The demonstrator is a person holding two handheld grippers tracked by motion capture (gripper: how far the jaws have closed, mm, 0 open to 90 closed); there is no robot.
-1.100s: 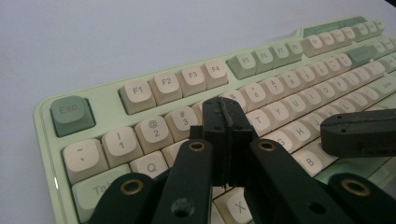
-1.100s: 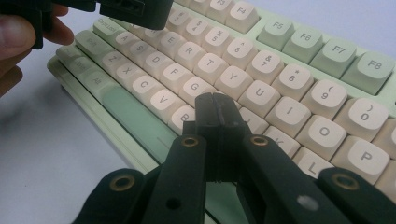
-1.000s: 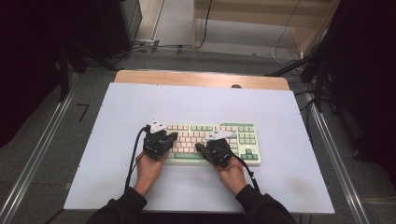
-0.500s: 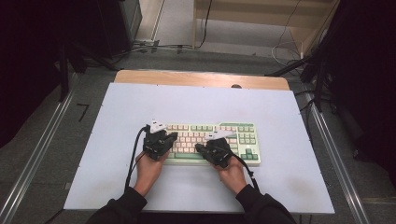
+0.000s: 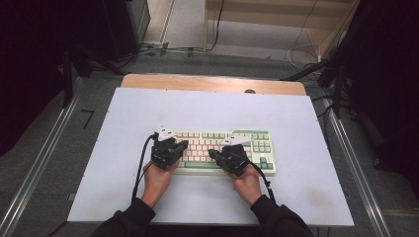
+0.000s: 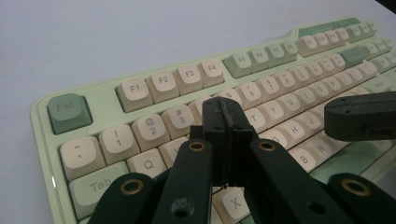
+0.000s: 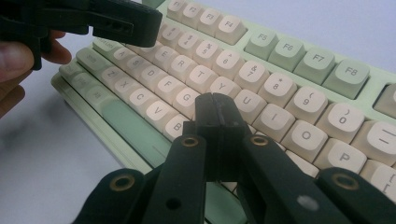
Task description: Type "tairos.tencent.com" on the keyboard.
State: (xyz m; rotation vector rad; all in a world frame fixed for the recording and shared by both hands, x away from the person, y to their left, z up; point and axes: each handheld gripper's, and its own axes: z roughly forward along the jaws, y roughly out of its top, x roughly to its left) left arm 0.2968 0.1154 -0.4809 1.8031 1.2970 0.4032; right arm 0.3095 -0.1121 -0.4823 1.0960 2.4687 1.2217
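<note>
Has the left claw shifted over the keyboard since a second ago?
No. The left claw sits over the same left-end keys of the keyboard, jaws shut.
</note>
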